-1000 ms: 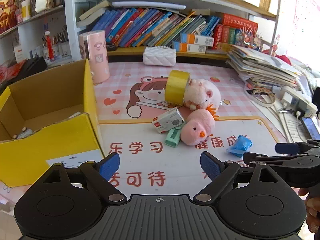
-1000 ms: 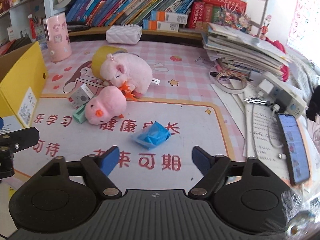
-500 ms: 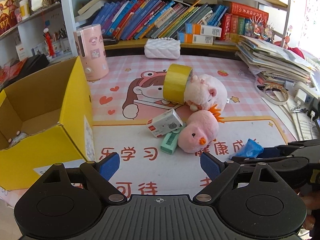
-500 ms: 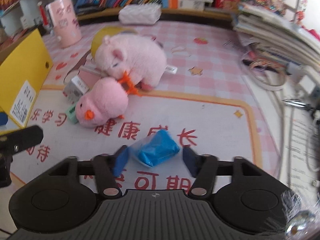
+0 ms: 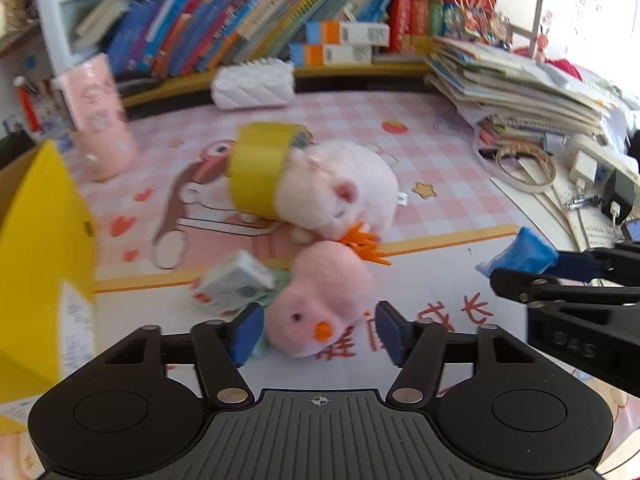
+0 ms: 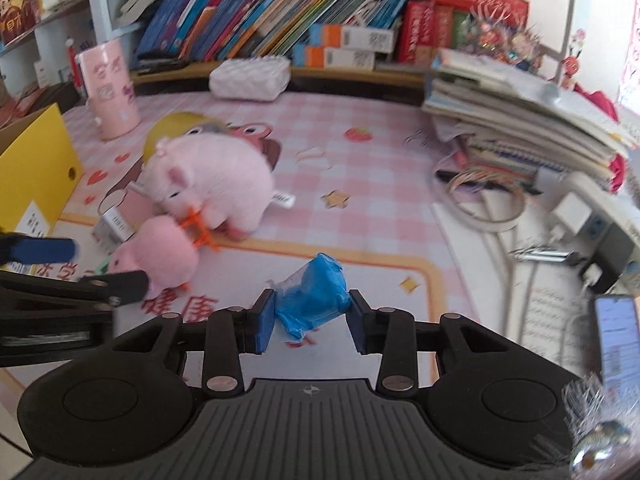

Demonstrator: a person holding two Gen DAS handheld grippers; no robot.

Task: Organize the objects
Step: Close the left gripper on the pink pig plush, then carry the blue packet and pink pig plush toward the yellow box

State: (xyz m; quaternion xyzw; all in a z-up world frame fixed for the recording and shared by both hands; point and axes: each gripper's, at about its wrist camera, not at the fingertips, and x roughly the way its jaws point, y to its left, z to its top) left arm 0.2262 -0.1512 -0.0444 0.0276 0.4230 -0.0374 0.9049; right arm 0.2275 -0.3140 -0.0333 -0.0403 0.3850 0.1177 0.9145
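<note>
Blue packet (image 6: 312, 300): soft, light, crinkly wrap, clamped mid-body in right tool (image 6: 308, 320), just off the surface (image 6: 380, 200). Left tool (image 5: 316, 332) closing around pink chick plush (image 5: 320, 304), squashy; not yet gripping.

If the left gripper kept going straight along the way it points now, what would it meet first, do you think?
Most likely the round pink plush chick with the orange beak: it lies between the left gripper and its closing fingers, not yet pinched. Depth is hard to judge.
</note>
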